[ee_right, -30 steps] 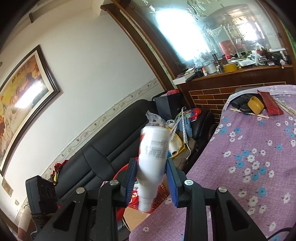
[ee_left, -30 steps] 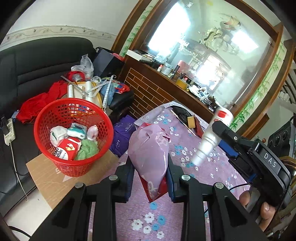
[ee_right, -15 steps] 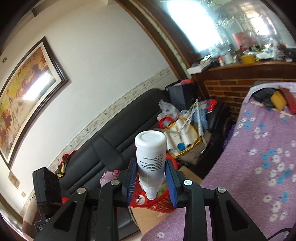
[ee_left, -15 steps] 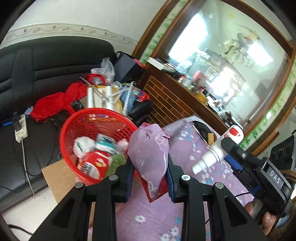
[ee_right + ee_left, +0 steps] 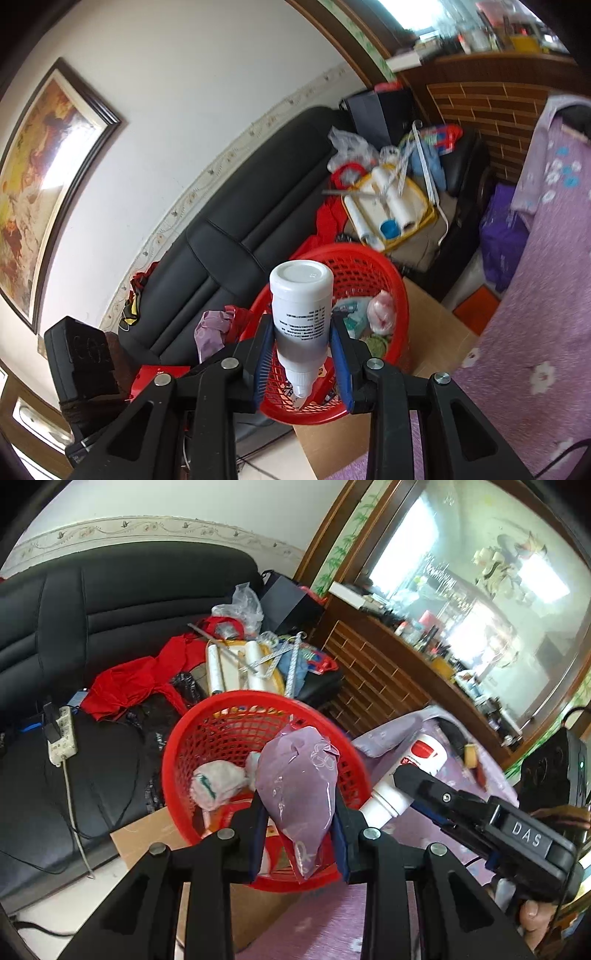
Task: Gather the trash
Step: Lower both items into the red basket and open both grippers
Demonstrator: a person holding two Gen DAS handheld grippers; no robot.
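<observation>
Trash in both grippers hangs over the red mesh basket (image 5: 207,738). The left gripper (image 5: 300,830) pinches a crumpled purple plastic bag (image 5: 299,782) between its blue pads, the bag standing up above the basket's near rim. The right gripper (image 5: 302,356) clamps a white squeeze bottle (image 5: 301,314) around its printed body, nozzle pointing down toward the basket's near rim and flat base toward the camera. In the left wrist view the bottle lies just beside the basket's right edge. The basket sits on a cardboard box (image 5: 144,834) beside a black sofa (image 5: 74,602) and already holds white wrappers (image 5: 216,782) and other litter. A purple floral cloth (image 5: 546,295) covers the surface at right.
</observation>
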